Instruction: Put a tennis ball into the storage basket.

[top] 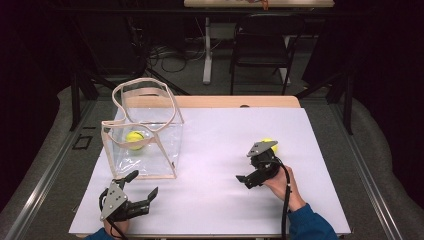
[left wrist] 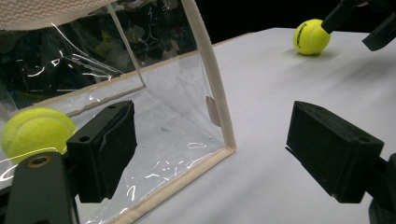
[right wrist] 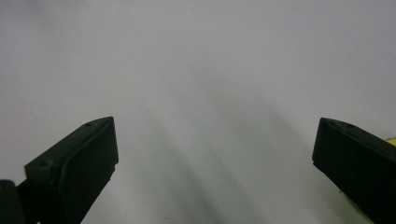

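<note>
So, high view first: clear bag (top: pixel 145 135) standing open on the left half of the white table (top: pixel 220 200), one ball (top: pixel 135 139) sitting inside on the bag's floor. Second ball (top: pixel 270 144) out on the table to the right, mostly tucked behind the right claw (top: pixel 255 167), which hovers low right next to it with jaws spread. Left claw (top: pixel 142 185) down near the front edge, just in front of the bag, jaws wide apart, nothing in them. Hand (top: pixel 282 185) and a blue sleeve (top: pixel 310 222) coming in from the bottom right.

Left claw view: both black jaws apart, left one up against the clear wall of the bag (left wrist: pixel 177 93) near its front corner, right one over bare table. Ball (left wrist: pixel 35 133) visible through the plastic, still inside. Farther off, the other ball (left wrist: pixel 311 36) on the table with a jaw tip of the other claw touching or nearly touching its top; hard to say which.

Right claw view: jaws spread wide over plain white table (right wrist: pixel 201 93), pointing down at it. Sliver of yellow ball (right wrist: pixel 390 140) peeking at the right edge, beside the right jaw. Nothing gripped.
</note>
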`<state>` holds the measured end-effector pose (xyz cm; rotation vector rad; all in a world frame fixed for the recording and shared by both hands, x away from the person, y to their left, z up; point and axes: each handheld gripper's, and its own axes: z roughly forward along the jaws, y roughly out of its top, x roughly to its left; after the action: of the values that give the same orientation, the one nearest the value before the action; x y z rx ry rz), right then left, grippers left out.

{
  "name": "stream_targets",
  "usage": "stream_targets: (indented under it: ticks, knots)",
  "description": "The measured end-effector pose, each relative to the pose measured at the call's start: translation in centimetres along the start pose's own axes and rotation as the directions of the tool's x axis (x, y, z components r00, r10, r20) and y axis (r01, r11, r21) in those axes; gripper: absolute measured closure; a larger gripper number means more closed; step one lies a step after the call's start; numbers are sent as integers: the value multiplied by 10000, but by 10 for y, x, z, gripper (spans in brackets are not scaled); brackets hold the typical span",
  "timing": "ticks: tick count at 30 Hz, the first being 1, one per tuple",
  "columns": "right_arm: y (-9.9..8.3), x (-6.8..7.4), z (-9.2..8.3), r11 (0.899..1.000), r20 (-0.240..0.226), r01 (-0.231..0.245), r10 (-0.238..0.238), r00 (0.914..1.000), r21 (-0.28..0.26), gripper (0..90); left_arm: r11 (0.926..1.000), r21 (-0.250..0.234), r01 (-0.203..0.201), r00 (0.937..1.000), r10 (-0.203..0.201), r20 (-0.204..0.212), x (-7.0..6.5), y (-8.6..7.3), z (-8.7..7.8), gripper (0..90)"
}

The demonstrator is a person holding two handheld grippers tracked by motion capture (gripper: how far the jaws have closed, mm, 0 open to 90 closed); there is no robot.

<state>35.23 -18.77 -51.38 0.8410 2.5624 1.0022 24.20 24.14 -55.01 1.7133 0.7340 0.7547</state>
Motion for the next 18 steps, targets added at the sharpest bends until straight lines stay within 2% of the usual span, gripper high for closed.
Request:
stream_targets:
  ticks: [5, 13, 18]
  knots:
    - [-7, 0, -2, 9999, 57, -85, 86, 9999, -119, 0, 10000, -18, -21, 10000, 21, -20, 0, 0, -1, 158]
    - [-19, 1, -3, 9999, 413, -75, 79, 9991, -114, 0, 10000, -35, -3, 10000, 3, 68, 0, 0, -1, 158]
    - [-20, 1, -3, 9998, 345, -137, 142, 9993, -145, 0, 10000, -54, -10, 10000, 10, 48, 0, 0, -1, 158]
